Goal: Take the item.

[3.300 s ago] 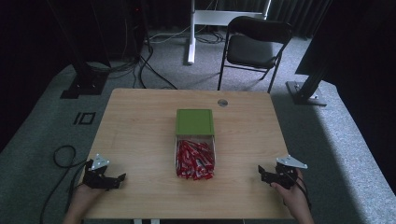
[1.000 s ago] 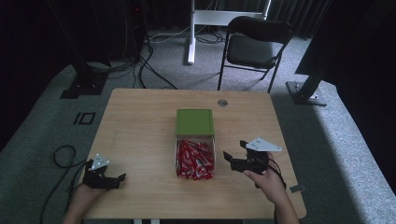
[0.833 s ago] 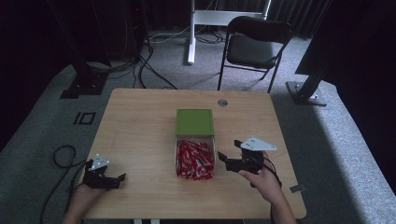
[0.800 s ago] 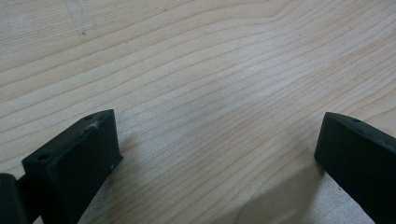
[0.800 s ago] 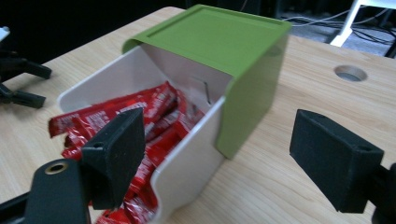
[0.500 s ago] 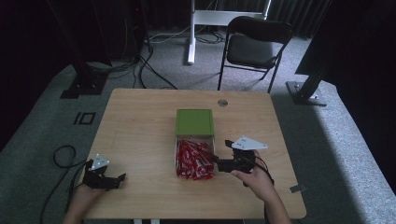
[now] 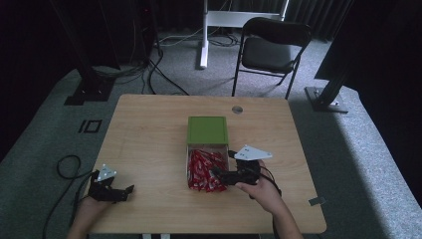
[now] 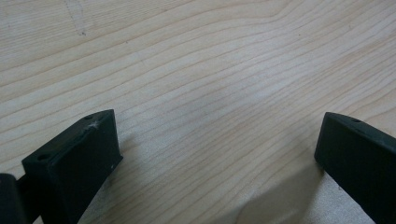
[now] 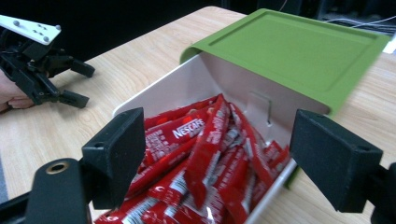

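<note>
A wooden surface [image 7: 149,134] carries everything, and the white box [image 7: 188,164] at its middle serves as the landmark. Beyond the surface's far edge, well behind the box, a black folding chair [image 7: 272,50] stands on grey carpet. The box has a green lid [image 7: 207,130] covering its far half, while the near half lies open. In that open half sits a heap of red sachets [image 7: 205,169], printed with white lettering that reads NESCAFE in the right gripper view, piled loosely against one another up to the rim. The right gripper [image 7: 219,175] is just beside the box on its right, held in a hand [image 7: 261,186] that comes in from the near edge; its fingers [image 9: 116,154] stand wide apart, reaching over the box's right wall with the sachets between and beyond them, closed on nothing. The left gripper [image 7: 127,191] rests well to the left of the box, near the surface's front corner, its fingers [image 8: 79,158] also spread apart over bare wood. A small round grommet [image 7: 237,109] sits in the surface behind the box, to its right.
</note>
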`<state>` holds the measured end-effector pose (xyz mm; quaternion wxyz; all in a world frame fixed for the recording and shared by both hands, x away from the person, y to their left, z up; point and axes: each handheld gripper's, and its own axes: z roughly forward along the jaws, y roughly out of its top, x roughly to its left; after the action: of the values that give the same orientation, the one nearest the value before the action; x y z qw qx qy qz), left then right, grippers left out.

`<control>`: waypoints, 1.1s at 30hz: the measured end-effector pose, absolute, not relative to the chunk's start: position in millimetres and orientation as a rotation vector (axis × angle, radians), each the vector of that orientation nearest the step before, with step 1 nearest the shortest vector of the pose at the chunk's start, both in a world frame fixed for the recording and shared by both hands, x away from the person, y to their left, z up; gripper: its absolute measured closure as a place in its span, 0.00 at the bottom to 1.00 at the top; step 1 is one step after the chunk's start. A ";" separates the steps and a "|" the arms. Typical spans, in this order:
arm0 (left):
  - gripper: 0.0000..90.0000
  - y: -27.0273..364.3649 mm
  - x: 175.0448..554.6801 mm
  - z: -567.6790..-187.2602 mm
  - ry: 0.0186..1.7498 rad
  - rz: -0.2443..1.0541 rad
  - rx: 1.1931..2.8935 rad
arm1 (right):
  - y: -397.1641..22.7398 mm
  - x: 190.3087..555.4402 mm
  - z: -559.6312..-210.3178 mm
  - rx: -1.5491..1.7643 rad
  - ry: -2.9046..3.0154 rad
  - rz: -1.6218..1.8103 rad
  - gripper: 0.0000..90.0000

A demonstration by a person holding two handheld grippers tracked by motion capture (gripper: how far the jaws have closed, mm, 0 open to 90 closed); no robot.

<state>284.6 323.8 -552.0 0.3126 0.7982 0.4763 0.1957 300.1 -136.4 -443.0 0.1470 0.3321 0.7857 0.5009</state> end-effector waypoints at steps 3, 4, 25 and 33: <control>0.01 323.8 284.6 -552.0 1.256 0.516 2.105 | -128.1 299.9 -446.3 0.945 2.282 1.434 0.24; 0.01 323.8 284.6 -552.0 1.256 0.516 2.106 | -126.0 300.0 -447.5 0.939 2.286 1.432 0.24; 0.01 323.8 284.6 -552.1 1.255 0.517 2.104 | -103.5 301.4 -470.3 0.894 2.348 1.295 0.66; 0.01 323.8 284.6 -552.1 1.255 0.517 2.105 | -100.9 302.1 -473.4 0.919 2.334 1.248 0.65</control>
<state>284.6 323.8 -552.1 0.3131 0.7981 0.4760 0.1960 302.1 -100.9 -473.4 0.1690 0.3233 0.8211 0.4390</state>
